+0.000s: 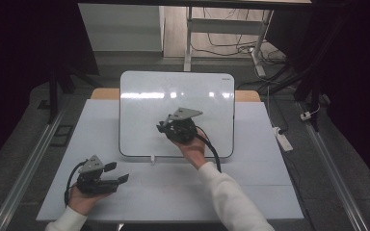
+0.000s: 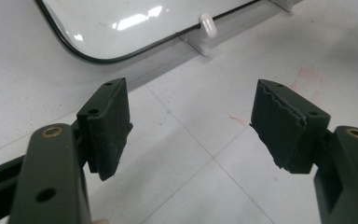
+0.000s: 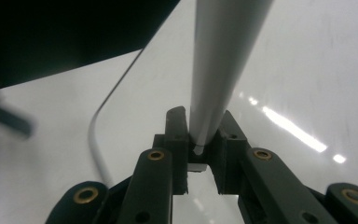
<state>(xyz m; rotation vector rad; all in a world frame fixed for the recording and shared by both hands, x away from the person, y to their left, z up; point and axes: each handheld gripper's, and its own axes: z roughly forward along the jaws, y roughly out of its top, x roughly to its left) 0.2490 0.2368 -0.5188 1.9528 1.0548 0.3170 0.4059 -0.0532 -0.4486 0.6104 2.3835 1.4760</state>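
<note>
The right hand-held gripper [image 3: 204, 135] is clamping a slim white marker [image 3: 223, 56], probably a whiteboard pen, over the whiteboard [image 1: 139, 96]. Light, rigid and smooth, it is likely prone to slipping, so gripping mid-barrel seems wisest. The left hand-held gripper [image 2: 191, 126] is resting on the worktop [image 1: 250, 192] near the whiteboard's lower-left corner, jaws apart and empty.

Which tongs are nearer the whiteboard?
Right. The right tongs are over the whiteboard, shut on a white pen; the left tongs sit open on the table below it.
</note>
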